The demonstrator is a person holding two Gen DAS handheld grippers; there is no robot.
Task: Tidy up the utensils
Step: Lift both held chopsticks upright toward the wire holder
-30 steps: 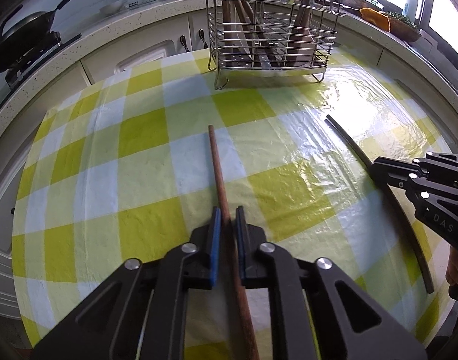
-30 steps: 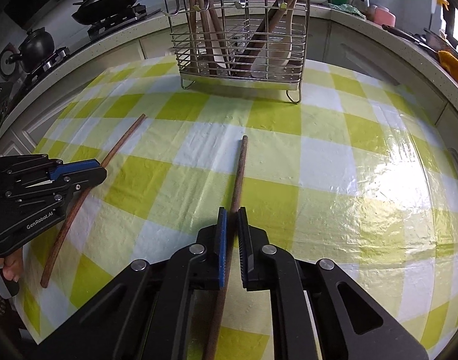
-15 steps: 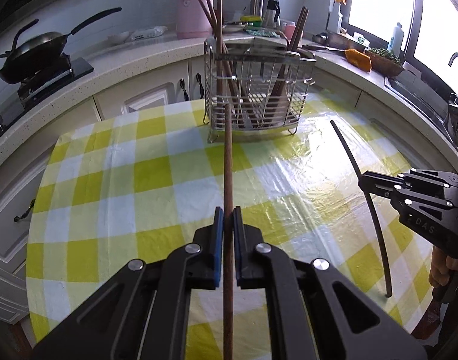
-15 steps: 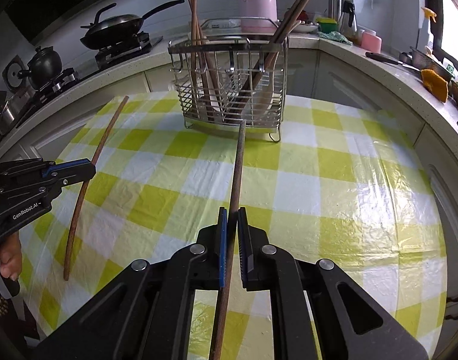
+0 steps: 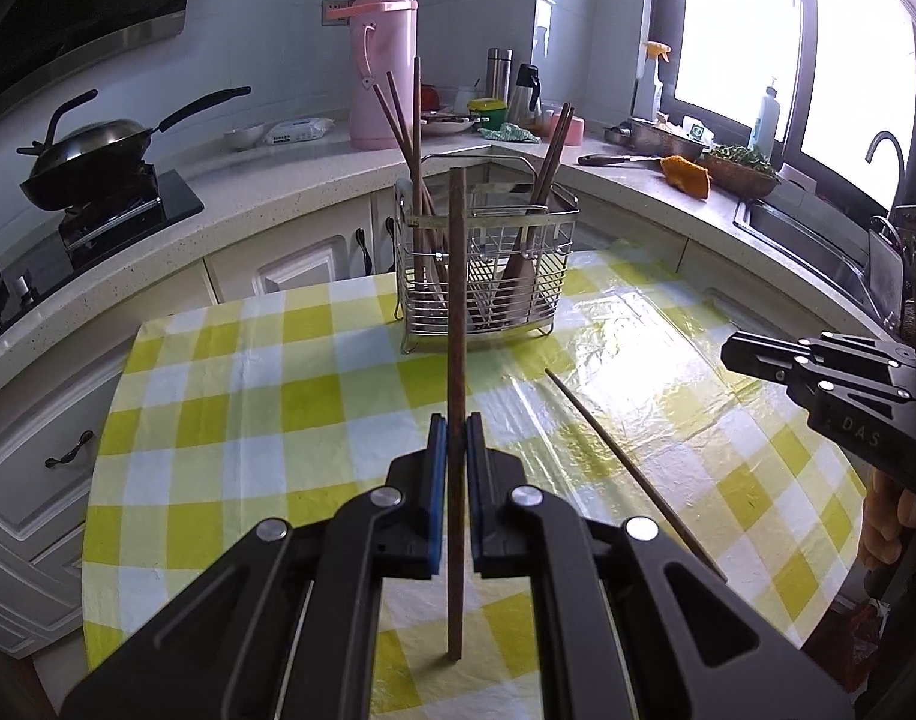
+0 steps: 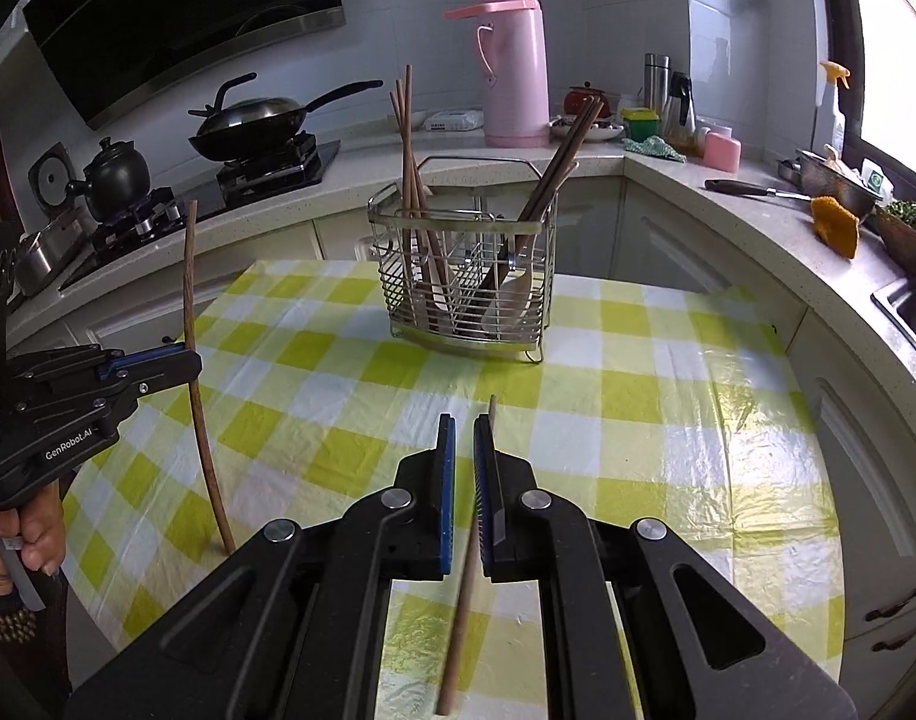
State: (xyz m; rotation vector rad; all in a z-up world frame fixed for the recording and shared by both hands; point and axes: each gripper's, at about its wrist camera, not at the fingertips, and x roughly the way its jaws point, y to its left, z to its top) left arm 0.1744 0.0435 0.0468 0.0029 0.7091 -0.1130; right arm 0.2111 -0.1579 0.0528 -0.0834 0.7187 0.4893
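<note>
Both sets of jaws are clamped on a chopstick each. The left gripper (image 5: 456,441) pinches its brown chopstick (image 5: 456,312) mid-length, stick running straight ahead along the fingers, far tip pointing at the wire utensil rack (image 5: 487,276) near the worktop's (image 5: 218,420) far edge. The right gripper (image 6: 464,450) holds the second chopstick (image 6: 465,594) the same way, though it looks pushed against the right pad, hard to say for sure. The rack sits dead ahead of both, left maybe slightly nearer.
</note>
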